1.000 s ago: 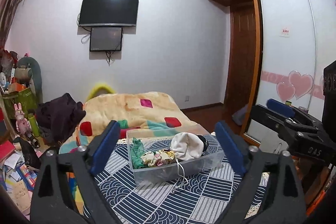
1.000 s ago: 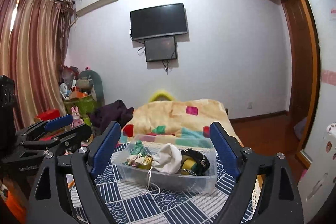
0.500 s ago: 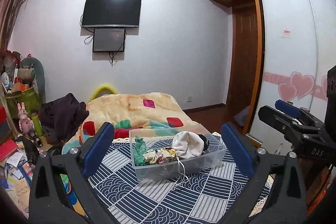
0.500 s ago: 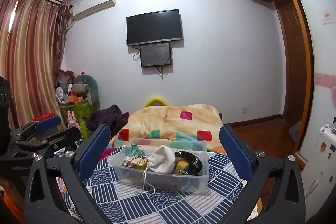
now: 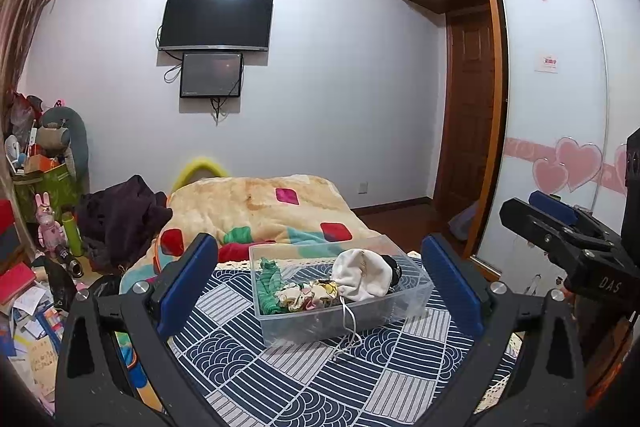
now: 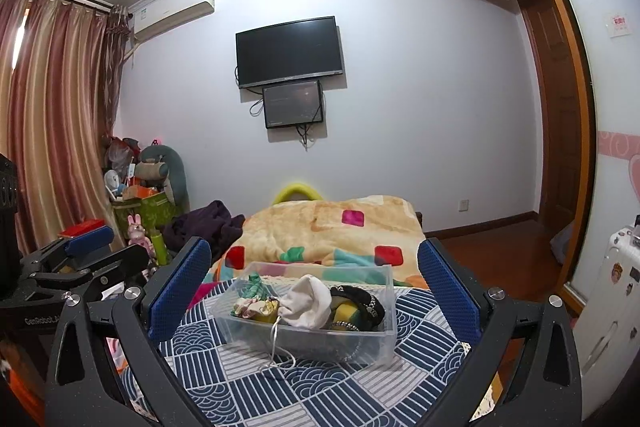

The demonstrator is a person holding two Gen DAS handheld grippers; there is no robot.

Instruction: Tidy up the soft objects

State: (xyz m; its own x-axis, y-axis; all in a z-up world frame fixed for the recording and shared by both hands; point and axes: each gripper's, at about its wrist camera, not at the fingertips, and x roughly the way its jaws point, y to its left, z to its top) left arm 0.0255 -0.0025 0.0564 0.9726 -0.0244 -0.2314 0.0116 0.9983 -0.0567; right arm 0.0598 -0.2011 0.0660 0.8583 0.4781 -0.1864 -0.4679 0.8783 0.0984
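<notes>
On the patterned cloth [image 5: 304, 379] sits the clear bin [image 5: 412, 297], already holding the soft things [image 6: 308, 301] — nothing loose shows nearby; left gripper [image 5: 320, 283] and right gripper [image 6: 314, 291] both hang spread wide, empty — apparently finished.

The left tool [image 5: 320, 277] hangs with its jaws spread wide and empty before a clear plastic box [image 5: 340, 323] of socks [image 5: 296, 293] and a white pouch [image 5: 362, 277] on the blue patterned tabletop [image 5: 320, 379].
</notes>
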